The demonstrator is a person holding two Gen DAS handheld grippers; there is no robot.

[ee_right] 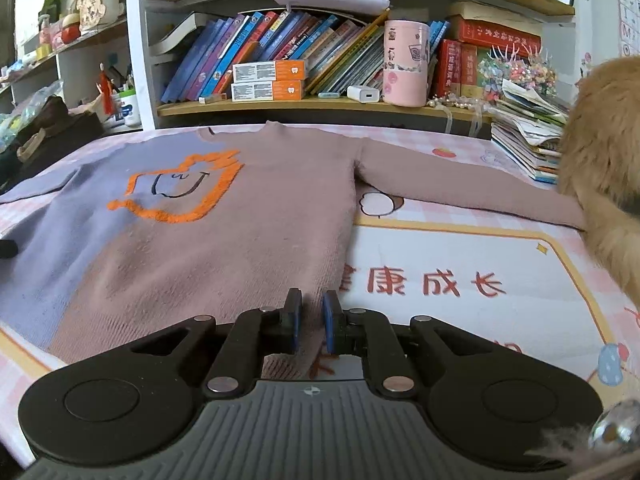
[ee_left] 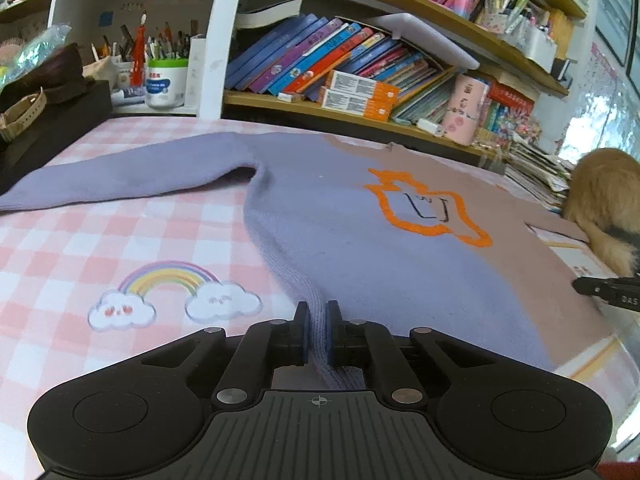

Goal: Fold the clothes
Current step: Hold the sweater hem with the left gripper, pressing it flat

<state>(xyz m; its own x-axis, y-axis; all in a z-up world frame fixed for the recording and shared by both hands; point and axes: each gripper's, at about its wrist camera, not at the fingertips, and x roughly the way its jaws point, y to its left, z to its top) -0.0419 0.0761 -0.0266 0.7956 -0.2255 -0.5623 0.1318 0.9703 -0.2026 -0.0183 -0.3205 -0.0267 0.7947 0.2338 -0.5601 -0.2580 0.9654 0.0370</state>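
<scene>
Knitted sweater [ee_left: 320, 248] hem pinched in left gripper [ee_left: 318, 316] jaws; right gripper [ee_right: 312, 312] jaws clamp its corner.

Both cameras sit low and close over the desk [ee_left: 60, 248], each looking forward along its own tool toward the bookshelf [ee_left: 360, 112] at the back. The left wrist view looks from the sweater's [ee_left: 340, 240] purple lower corner, with the left tool [ee_left: 318, 334] in the foreground. The right wrist view looks from the brown lower corner past the right tool [ee_right: 312, 326]. Both share the sweater's orange motif [ee_right: 180, 188], the shelf books and the pink canister [ee_right: 406, 64].
</scene>
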